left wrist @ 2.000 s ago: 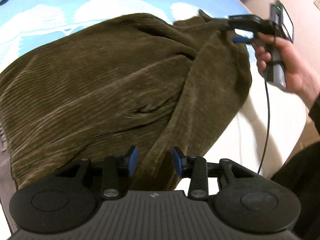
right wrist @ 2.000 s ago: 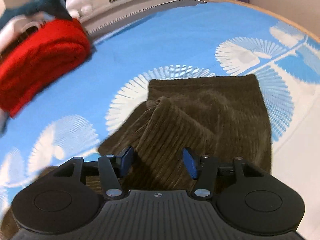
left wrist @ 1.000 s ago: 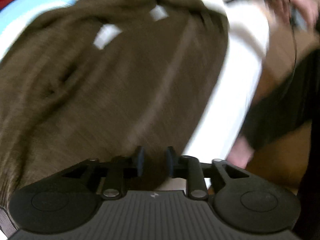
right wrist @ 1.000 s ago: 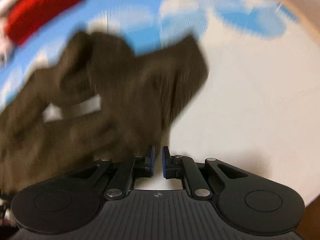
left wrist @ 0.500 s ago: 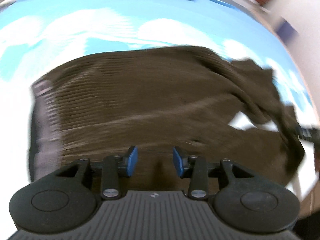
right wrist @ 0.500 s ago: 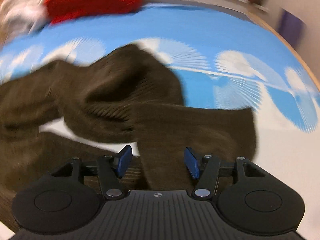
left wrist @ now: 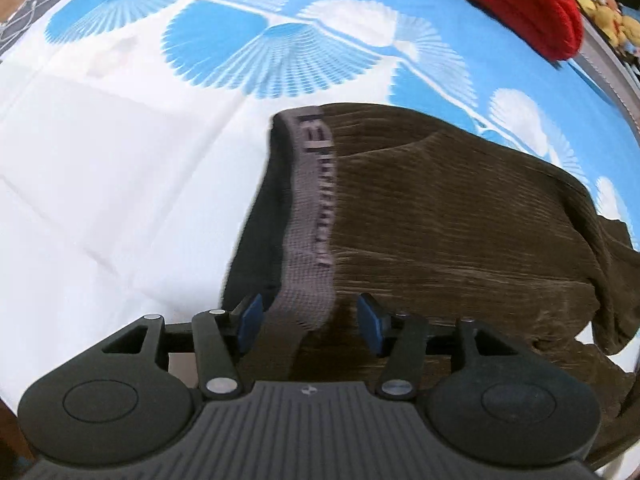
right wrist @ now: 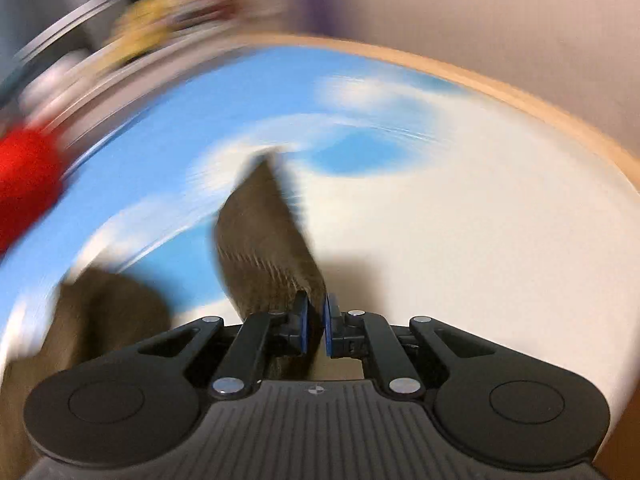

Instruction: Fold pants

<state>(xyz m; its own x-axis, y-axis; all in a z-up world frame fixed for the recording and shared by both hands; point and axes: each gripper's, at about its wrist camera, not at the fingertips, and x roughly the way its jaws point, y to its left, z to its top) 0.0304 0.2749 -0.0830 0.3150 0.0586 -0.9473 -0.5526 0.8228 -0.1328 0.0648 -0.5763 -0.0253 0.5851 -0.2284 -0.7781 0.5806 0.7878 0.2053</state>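
Dark olive corduroy pants (left wrist: 440,216) lie on a blue and white bedspread (left wrist: 120,152), their grey waistband (left wrist: 316,216) running towards me. My left gripper (left wrist: 312,318) is open, its blue pads either side of the waistband's near end. In the blurred right wrist view my right gripper (right wrist: 315,328) is shut on a pant leg end (right wrist: 264,248) and holds it up off the bed. More of the pants (right wrist: 100,312) lies low at the left.
A red knitted garment (left wrist: 520,4) lies at the far edge of the bed and also shows in the right wrist view (right wrist: 24,176). Yellow plush toys (left wrist: 608,20) sit beyond it. The bed's wooden edge (right wrist: 520,92) curves along the right, with a wall behind.
My right gripper has shut on a pant leg end and swung fast to the right. My left gripper has moved left to the waistband and stays open.
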